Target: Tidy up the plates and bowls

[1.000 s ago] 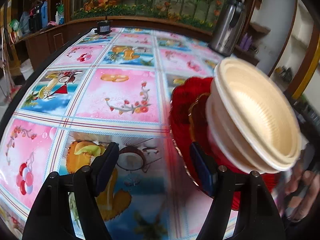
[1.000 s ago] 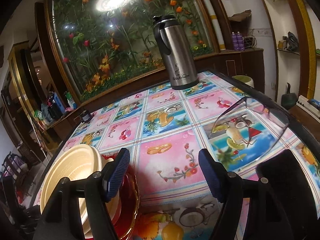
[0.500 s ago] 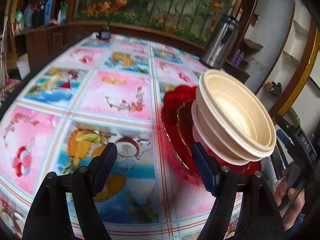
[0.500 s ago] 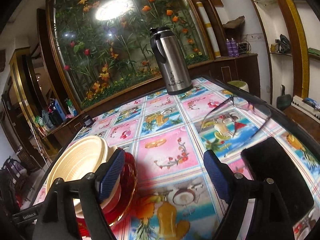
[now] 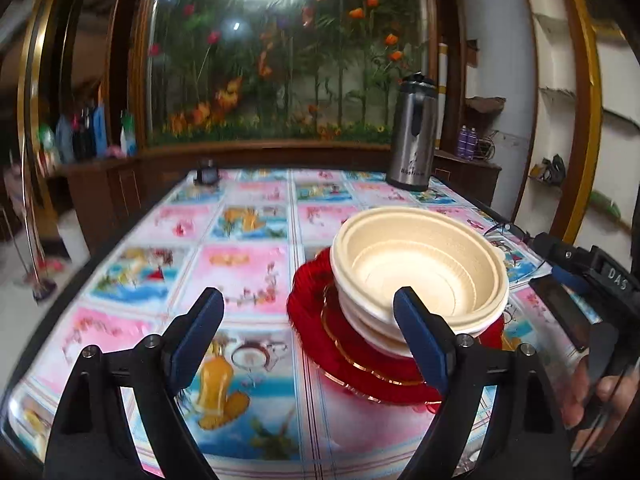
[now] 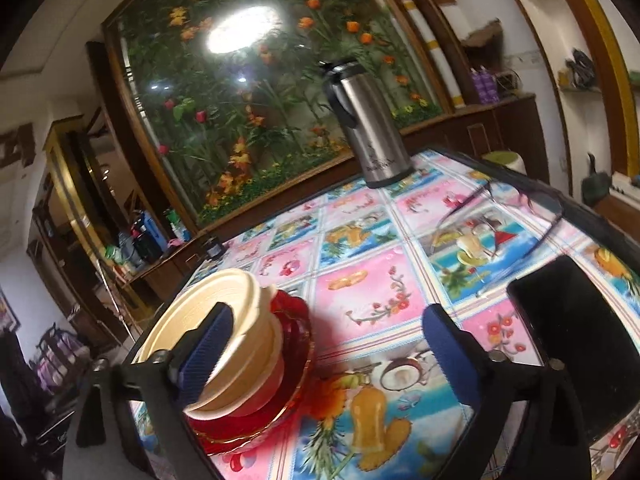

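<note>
A stack of cream bowls (image 5: 420, 276) sits on red plates (image 5: 360, 356) with gold trim on the patterned table. In the right wrist view the same bowls (image 6: 224, 332) and red plates (image 6: 292, 364) lie at lower left. My left gripper (image 5: 308, 340) is open and empty, its right finger in front of the bowls' near rim. My right gripper (image 6: 324, 356) is open and empty, its left finger overlapping the bowls. The right gripper also shows at the left wrist view's right edge (image 5: 580, 276).
A steel flask (image 5: 412, 132) stands at the table's far right, also in the right wrist view (image 6: 368, 120). Eyeglasses (image 6: 500, 216) and a black phone (image 6: 576, 344) lie right of the stack. A small dark object (image 5: 206, 174) sits at the far left edge.
Both grippers have pulled back and tilted up, so the stack sits lower and more level in view. Both stay open and empty. The stack has not moved on the table.
</note>
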Demonstrator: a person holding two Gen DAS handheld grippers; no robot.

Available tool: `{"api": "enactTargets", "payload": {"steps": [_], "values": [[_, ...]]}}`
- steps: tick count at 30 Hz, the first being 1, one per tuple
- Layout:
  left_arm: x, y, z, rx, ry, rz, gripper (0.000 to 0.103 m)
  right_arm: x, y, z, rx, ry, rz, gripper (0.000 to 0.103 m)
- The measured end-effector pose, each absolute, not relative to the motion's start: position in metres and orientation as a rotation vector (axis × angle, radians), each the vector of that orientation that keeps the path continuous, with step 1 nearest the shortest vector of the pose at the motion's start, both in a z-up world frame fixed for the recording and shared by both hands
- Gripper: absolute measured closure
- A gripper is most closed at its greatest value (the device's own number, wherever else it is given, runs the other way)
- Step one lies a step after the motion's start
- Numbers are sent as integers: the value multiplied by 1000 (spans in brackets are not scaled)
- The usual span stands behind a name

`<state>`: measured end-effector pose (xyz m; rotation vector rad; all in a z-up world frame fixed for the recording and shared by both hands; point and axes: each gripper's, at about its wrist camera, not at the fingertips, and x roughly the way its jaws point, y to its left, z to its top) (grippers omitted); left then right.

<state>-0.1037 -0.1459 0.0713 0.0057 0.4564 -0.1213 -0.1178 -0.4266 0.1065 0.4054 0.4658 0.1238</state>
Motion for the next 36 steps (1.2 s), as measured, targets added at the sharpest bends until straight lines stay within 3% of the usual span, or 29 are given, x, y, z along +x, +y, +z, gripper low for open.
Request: {"api": "enactTargets", "payload": {"steps": [10,36], "values": [[-101,-138,65,-52,463,-127,15,-118,-417,112,345,456,85,0],[-96,-160,53,168,552,73,15,-152,-395,120,202,395,96,0]]}}
